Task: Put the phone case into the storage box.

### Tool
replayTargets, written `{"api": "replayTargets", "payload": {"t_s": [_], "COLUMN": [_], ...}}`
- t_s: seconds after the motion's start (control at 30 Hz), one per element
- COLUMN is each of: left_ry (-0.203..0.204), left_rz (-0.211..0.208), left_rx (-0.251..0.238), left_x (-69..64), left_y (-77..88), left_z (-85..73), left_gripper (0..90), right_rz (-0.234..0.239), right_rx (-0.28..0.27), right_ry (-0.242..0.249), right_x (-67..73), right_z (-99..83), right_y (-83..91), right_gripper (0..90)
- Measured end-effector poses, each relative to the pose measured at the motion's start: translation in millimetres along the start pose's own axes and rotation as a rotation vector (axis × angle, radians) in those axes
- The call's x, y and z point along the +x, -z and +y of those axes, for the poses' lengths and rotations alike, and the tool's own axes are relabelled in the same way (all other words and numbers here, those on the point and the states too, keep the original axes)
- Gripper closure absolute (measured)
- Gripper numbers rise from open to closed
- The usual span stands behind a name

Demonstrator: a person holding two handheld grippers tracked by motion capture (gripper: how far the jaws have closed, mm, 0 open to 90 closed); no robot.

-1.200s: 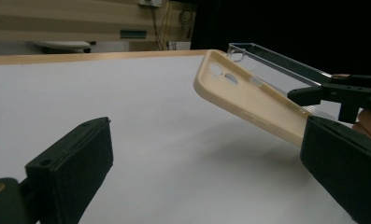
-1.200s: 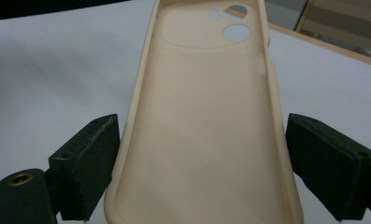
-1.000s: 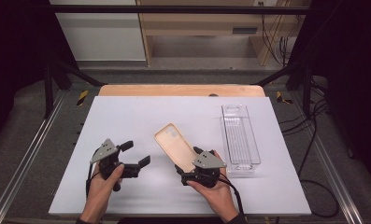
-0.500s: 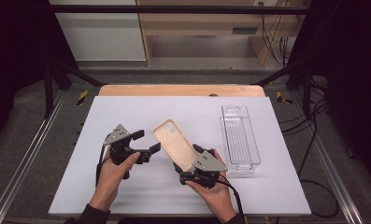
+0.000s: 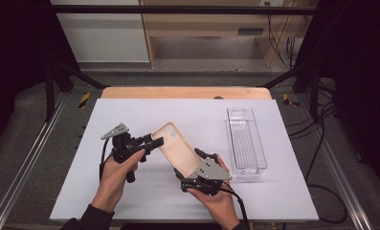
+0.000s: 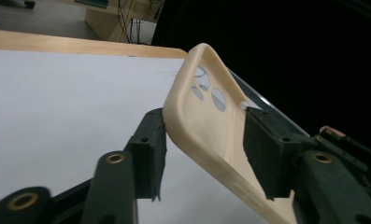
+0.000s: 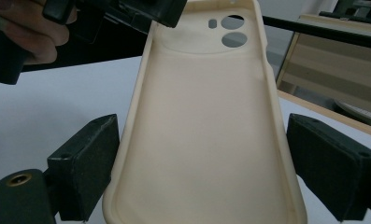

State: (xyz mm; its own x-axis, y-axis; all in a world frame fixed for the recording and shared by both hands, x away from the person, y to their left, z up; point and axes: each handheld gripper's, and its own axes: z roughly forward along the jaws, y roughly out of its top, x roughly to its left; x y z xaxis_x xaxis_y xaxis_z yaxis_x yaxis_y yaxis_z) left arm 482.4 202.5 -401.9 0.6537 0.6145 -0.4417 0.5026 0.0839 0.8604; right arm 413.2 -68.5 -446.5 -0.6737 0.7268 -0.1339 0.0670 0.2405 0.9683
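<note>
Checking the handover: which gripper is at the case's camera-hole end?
The left gripper, jaws just closing on the phone case's corner; the right gripper holds the plain end.

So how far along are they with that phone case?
Done: the phone case is lifted off the table, held by the right gripper. In hand: the left gripper has just been closing its jaws around the case's camera end; a firm grip isn't clear yet. Left, probably: setting it down, perhaps in the clear tray.
</note>
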Motion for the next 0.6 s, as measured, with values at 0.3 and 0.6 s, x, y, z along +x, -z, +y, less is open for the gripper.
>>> {"api": "replayTargets", "payload": {"t_s": [0.3,0.6], "left_ry": [0.087,0.127], "left_rz": [-0.040,-0.047], "left_rx": [-0.045,-0.067], "left_x": [1.4,-8.4], "left_y": [4.5,6.0], "left_z": [1.0,-2.2], "left_gripper": [72.3,78.1], "right_rz": [0.014,0.016], "right_rx": [0.019,0.069], "right_ry": [0.000,-0.014], "right_x": [5.3,6.6], "right_z": [-2.5,-7.6], "right_y": [-4.5,-10.9], "right_gripper": [11.7,11.5]}}
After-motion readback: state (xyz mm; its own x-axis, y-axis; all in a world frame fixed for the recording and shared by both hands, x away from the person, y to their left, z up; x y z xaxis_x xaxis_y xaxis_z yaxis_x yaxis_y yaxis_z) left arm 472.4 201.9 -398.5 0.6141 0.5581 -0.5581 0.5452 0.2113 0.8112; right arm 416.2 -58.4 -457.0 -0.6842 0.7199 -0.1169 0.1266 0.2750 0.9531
